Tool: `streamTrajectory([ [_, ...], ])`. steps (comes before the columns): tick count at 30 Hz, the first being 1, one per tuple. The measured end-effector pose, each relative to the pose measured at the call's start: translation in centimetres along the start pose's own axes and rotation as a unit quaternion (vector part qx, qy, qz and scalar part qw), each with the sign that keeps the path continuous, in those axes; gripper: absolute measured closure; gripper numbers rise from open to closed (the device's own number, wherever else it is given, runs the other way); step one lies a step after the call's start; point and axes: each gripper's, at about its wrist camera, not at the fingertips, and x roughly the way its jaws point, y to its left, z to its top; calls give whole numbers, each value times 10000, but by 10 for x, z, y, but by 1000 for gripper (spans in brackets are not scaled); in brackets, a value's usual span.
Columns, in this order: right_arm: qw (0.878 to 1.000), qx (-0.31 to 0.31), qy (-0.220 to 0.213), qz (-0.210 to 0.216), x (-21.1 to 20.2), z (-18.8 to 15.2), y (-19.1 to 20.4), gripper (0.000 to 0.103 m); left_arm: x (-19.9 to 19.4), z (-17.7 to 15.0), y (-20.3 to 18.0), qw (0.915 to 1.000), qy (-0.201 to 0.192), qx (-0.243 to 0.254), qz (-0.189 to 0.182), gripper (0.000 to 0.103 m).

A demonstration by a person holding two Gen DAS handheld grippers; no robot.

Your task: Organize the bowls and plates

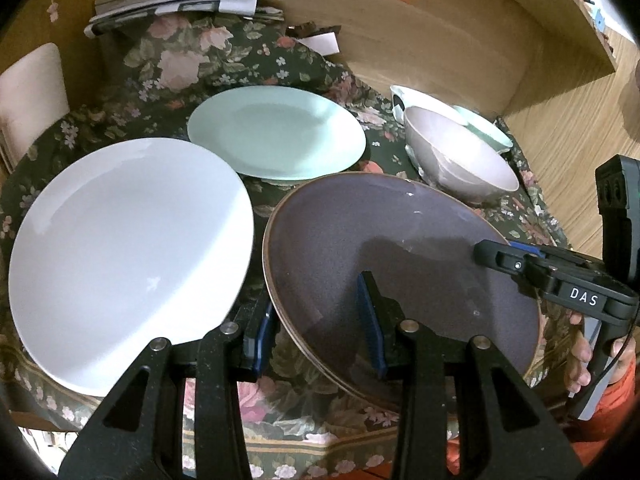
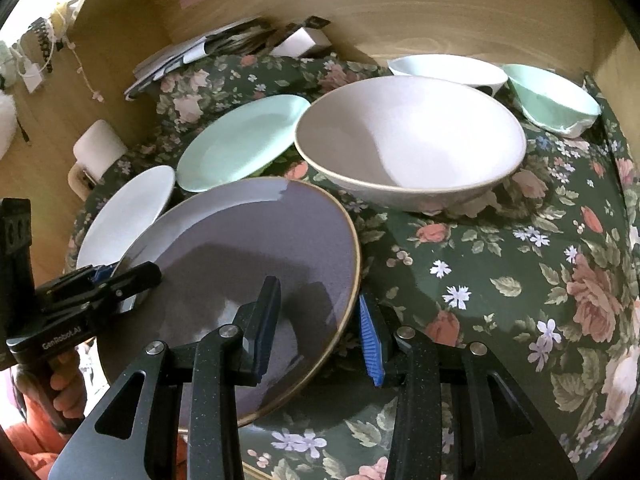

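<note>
Barely started: both grippers, left gripper (image 1: pixel 316 334) and right gripper (image 2: pixel 316 330), clamp opposite rims of the purple plate (image 1: pixel 400 264) at table's near edge; white plate (image 1: pixel 128 256), mint plate (image 1: pixel 276 132), three bowls unstacked.

On the cloth-covered worktop (image 1: pixel 320 432), three plates and three bowls lay spread. In the left wrist view, the nearest plate (image 1: pixel 400 264) sat at centre; a second plate (image 1: pixel 128 256) lay at nine o'clock from it, a third (image 1: pixel 276 136) at twelve. The bowls clustered at two o'clock: the largest bowl (image 2: pixel 408 140) in front, two smaller bowls (image 2: pixel 448 70) (image 2: pixel 552 96) behind it. Papers (image 1: pixel 176 10) lay at the back.
</note>
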Motion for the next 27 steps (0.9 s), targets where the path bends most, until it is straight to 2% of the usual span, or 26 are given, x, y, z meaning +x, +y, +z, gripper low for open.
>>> streamTrajectory([
  [20,9997,85,78,-215,0,-4,-9,67,15,1,-9,9997,102,205,-17,65],
  [27,9991,-95,-261,-325,-20,3,0,53,0,4,-2,9997,-138,176,102,64],
])
